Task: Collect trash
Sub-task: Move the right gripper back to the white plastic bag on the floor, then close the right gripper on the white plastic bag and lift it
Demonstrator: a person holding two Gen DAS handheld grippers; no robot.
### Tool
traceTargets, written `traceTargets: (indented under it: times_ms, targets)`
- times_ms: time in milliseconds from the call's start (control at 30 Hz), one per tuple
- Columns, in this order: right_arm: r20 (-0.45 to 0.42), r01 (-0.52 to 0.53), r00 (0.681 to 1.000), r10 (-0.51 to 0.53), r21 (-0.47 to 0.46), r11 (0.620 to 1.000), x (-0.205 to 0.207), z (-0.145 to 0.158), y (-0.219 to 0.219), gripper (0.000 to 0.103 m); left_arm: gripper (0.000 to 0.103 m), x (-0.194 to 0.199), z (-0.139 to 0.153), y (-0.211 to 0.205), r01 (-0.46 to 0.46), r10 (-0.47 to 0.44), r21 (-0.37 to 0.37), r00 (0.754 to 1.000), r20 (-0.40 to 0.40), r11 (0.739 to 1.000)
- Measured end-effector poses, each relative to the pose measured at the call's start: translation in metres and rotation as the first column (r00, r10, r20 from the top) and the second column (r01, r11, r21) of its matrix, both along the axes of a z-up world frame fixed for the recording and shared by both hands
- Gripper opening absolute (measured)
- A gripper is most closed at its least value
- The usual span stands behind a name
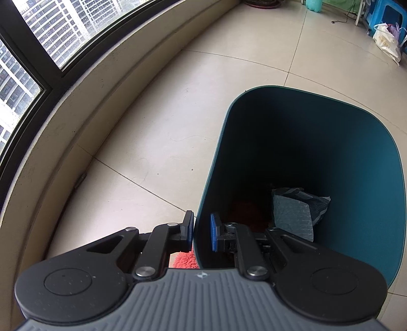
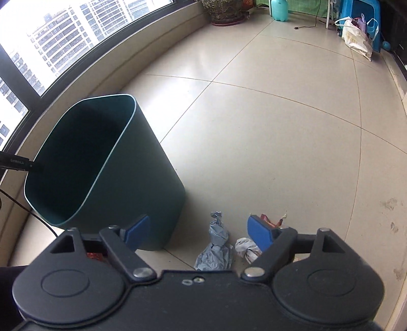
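A dark teal bin [image 1: 356, 165] stands on the tiled floor. My left gripper [image 1: 202, 230] is shut on its near rim, one blue pad outside the wall and one inside. At the bottom of the bin lies crumpled grey-blue paper [image 1: 295, 211] beside something reddish [image 1: 244, 211]. In the right wrist view the bin [image 2: 142, 178] is at the left. My right gripper [image 2: 198, 233] hangs open above the floor, nothing between its pads. Below it lie a twisted grey-blue paper [image 2: 216, 244], a white crumpled scrap [image 2: 245, 248] and a red wrapper [image 2: 271, 221].
A curved window sill [image 2: 84, 84] runs along the left behind the bin. A black cable [image 2: 38, 216] trails by the bin's left side. Far back stand a plant pot [image 2: 223, 10], a teal bottle [image 2: 279, 10], a blue stool [image 2: 361, 10] and a white bag [image 2: 356, 38].
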State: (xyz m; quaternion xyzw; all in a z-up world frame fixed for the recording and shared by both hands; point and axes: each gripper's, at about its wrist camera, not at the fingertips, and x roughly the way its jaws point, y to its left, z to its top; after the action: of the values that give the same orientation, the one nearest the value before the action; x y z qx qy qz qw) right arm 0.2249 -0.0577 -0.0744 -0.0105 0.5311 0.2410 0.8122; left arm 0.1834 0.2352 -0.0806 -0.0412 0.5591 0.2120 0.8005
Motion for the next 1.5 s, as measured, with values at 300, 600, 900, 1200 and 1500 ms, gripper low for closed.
traceTargets:
  times_ms: [300, 600, 900, 1200, 1500]
  targets:
    - [-0.098, 0.066, 0.993, -0.071, -0.056, 0.996, 0.025, -0.102, -0.013, 0.090, 0.013, 0.001, -0.001, -0.003, 0.002, -0.002, 0.011, 1.000, -0.004, 1.000]
    - [-0.192, 0.150, 0.967, -0.169, -0.106, 0.983, 0.033, -0.173, -0.021, 0.088, 0.013, 0.002, -0.003, -0.008, 0.013, -0.013, 0.036, 1.000, -0.011, 0.999]
    - [-0.275, 0.287, 0.911, -0.308, -0.115, 0.951, 0.037, -0.217, -0.027, 0.078, 0.013, 0.003, -0.004, -0.010, 0.021, -0.020, 0.058, 1.000, -0.022, 0.998]
    - [-0.248, 0.281, 0.919, -0.305, -0.128, 0.951, 0.026, -0.215, -0.025, 0.043, 0.013, 0.003, -0.003, -0.010, 0.021, -0.020, 0.060, 1.000, -0.023, 0.998]
    - [-0.191, 0.269, 0.938, -0.289, -0.123, 0.955, 0.015, -0.182, -0.031, 0.018, 0.013, 0.004, -0.003, -0.009, 0.014, -0.013, 0.050, 1.000, -0.019, 0.999]
